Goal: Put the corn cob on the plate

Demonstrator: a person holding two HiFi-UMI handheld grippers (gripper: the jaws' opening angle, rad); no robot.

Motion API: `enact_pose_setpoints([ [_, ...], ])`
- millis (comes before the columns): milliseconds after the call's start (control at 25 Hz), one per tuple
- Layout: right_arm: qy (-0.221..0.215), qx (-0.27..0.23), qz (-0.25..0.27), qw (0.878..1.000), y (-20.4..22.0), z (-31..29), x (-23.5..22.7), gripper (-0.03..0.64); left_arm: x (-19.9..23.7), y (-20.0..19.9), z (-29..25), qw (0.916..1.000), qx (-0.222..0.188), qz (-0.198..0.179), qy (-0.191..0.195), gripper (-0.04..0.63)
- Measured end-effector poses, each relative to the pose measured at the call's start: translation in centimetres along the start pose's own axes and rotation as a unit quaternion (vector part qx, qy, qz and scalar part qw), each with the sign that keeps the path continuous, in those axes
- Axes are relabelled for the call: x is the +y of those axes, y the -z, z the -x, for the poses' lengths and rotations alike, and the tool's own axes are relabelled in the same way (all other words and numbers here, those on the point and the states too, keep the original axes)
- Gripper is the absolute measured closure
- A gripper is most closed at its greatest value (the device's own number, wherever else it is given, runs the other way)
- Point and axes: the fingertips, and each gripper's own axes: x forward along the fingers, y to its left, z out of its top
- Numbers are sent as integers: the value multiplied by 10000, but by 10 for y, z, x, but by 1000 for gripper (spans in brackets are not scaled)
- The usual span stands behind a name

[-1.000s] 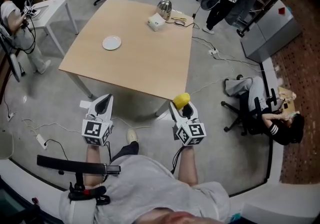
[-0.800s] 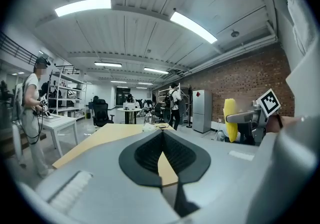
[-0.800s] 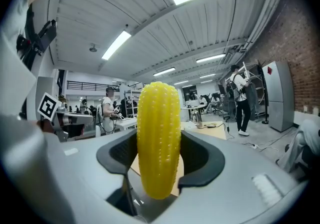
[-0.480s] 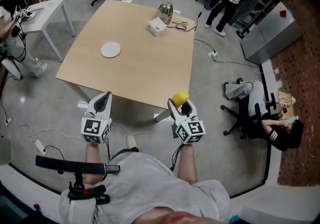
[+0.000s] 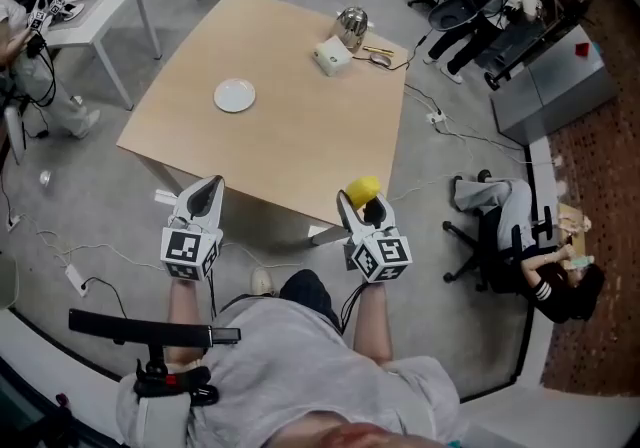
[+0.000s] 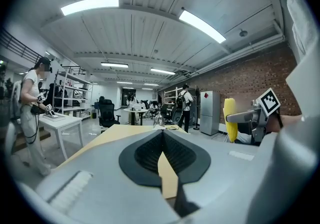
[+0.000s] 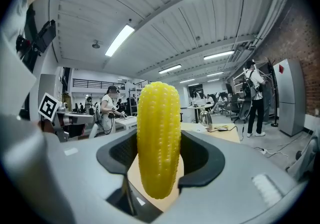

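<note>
My right gripper [image 5: 362, 202] is shut on a yellow corn cob [image 5: 361, 189], which stands upright between the jaws [image 7: 159, 160]. It hovers at the near edge of the light wooden table [image 5: 300, 136]. A small white plate [image 5: 234, 95] lies on the table's left half, well ahead of both grippers. To the left, my left gripper [image 5: 205, 194] is shut with nothing in it, held off the table's near edge; its own view shows the jaws closed [image 6: 162, 155] with the corn cob [image 6: 229, 118] off to the right.
At the table's far end stand a white box [image 5: 332, 57], a shiny metal kettle [image 5: 351, 26] and cables. A white side table [image 5: 90, 11] and a person are at the left. A person sits on an office chair [image 5: 500, 236] at the right.
Both grippers have stayed near the table's front edge with the corn held; the head view has shifted so the table and plate sit slightly lower and to the right.
</note>
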Motion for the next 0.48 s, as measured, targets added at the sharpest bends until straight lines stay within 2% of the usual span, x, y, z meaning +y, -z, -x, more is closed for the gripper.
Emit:
enact_pose_setpoints([
  [160, -167, 53, 57, 9998, 0, -15, 4, 362, 15, 5, 8, 9997, -47, 11, -235, 575],
  [480, -718, 47, 227, 9971, -14, -69, 14, 362, 54, 7, 23, 9949, -90, 90, -1001, 575],
])
